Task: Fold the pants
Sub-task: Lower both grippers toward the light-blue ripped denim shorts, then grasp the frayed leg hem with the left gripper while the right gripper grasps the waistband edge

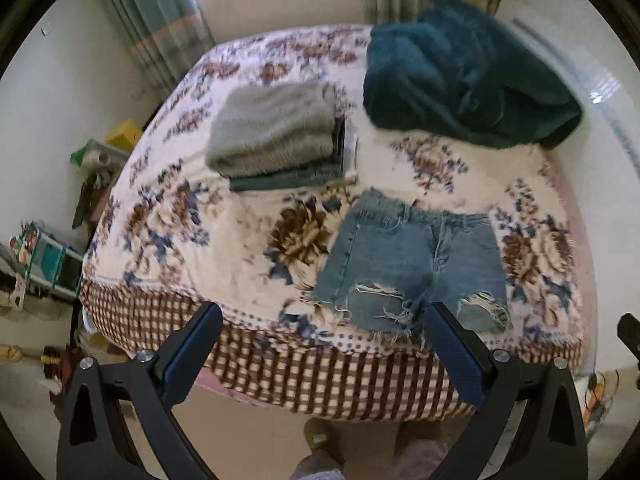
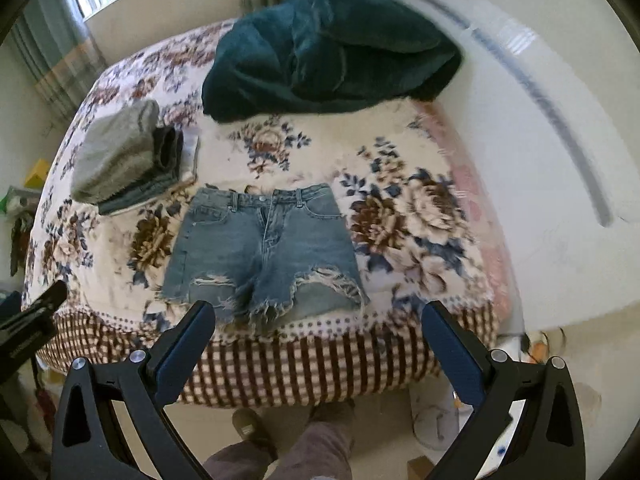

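A pair of ripped blue denim shorts [image 1: 412,264] lies flat and unfolded near the front edge of the bed, waistband away from me, frayed leg hems toward me; it also shows in the right wrist view [image 2: 262,252]. My left gripper [image 1: 322,320] is open and empty, held above the bed's front edge, left of the shorts' hem. My right gripper [image 2: 318,320] is open and empty, held just in front of the hems. The left gripper's tip [image 2: 44,300] shows at the right view's left edge.
The bed [image 1: 160,216] has a floral cover with a checked skirt. A stack of folded clothes topped by a grey fuzzy piece [image 1: 276,132] sits behind-left of the shorts. A crumpled teal blanket [image 1: 464,76] lies at the back. Clutter stands on the floor at left.
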Tool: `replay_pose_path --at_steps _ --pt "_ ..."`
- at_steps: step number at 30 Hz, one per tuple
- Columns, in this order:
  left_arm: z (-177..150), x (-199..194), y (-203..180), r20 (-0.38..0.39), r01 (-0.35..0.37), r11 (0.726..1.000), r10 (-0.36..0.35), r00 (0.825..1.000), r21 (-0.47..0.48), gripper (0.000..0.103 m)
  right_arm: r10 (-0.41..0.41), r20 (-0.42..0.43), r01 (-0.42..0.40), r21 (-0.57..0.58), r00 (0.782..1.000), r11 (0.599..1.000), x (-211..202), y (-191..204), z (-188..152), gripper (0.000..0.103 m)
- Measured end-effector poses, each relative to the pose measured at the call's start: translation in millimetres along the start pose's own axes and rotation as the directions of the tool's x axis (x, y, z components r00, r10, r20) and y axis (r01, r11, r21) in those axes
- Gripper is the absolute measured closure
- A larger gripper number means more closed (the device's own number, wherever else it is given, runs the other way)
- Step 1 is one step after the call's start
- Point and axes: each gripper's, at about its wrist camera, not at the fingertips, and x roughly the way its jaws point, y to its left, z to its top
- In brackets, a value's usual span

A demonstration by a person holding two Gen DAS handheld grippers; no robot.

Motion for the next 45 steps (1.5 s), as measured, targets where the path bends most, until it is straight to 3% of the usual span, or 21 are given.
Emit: replay_pose_path --at_steps 5,8,11,13,16,19,22,24,27,29,32,33,34,37,39,45 --pt "10 88 -66 -0.121 -0.023 0.999 0.017 0.993 -0.048 0.000 0.029 -0.086 -0.032 -0.036 0.996 0.999 121 -35 53 0.000" --pt "5 142 -111 -0.174 0.006 0.999 -0.014 0.985 -0.049 0.000 0.049 -0.138 -0.055 -0.041 0.989 0.998 193 -57 73 0.000" --pt "-9 197 -169 -0.245 0.050 0.998 -0.059 0.968 -0.043 0.000 0.133 -0.233 -0.137 -0.002 0.963 0.991 270 -84 88 0.010" --pt "-26 230 -210 -0.299 0.087 0.995 -0.100 0.949 -0.056 0.000 0.188 -0.282 -0.191 0.014 0.941 0.981 307 -94 95 0.026" --pt "-58 267 -265 -0.380 0.156 0.983 -0.182 0.907 -0.098 0.000 0.225 -0.352 -0.234 0.017 0.909 0.972 359 -106 101 0.027" --pt "-81 292 -316 -0.414 0.203 0.974 -0.226 0.882 -0.099 0.000 0.249 -0.390 -0.273 -0.007 0.887 0.962 398 -109 108 0.026" --pt "-95 307 -349 -0.409 0.195 0.979 -0.202 0.890 -0.057 0.000 0.279 -0.426 -0.309 -0.002 0.861 0.951 434 -109 120 0.026" --pt "-102 317 -363 -0.401 0.138 0.990 -0.131 0.907 -0.012 0.000 0.309 -0.437 -0.341 0.004 0.845 0.940 458 -105 129 0.026" --pt "-102 311 -356 -0.334 0.138 0.990 -0.139 0.932 -0.025 0.003 0.343 -0.432 -0.385 -0.010 0.834 0.923 478 -88 138 0.026" --pt "-101 301 -347 -0.293 0.155 0.987 -0.157 0.943 -0.029 0.018 0.365 -0.443 -0.406 0.002 0.819 0.914 493 -78 143 0.026" --pt "-98 281 -325 -0.263 0.186 0.982 -0.189 0.946 -0.038 0.072 0.420 -0.453 -0.446 0.054 0.786 0.893 507 -63 145 0.029" --pt "-96 276 -315 -0.254 0.207 0.977 -0.214 0.943 -0.054 0.090 0.438 -0.442 -0.466 0.050 0.783 0.883 505 -57 146 0.050" --pt "-93 270 -306 -0.250 0.237 0.969 -0.247 0.936 -0.072 0.098 0.435 -0.436 -0.466 0.040 0.788 0.884 501 -51 146 0.081" --pt "-82 257 -278 -0.238 0.292 0.949 -0.313 0.920 -0.118 0.099 0.389 -0.392 -0.423 -0.002 0.834 0.906 476 -40 146 0.095" --pt "-74 239 -259 -0.210 0.321 0.937 -0.344 0.915 -0.137 0.100 0.375 -0.359 -0.412 -0.029 0.855 0.911 449 -33 149 0.096" --pt "-60 175 -167 -0.086 0.381 0.900 -0.405 0.910 -0.211 0.100 0.364 -0.279 -0.410 -0.127 0.888 0.903 354 9 165 0.097"
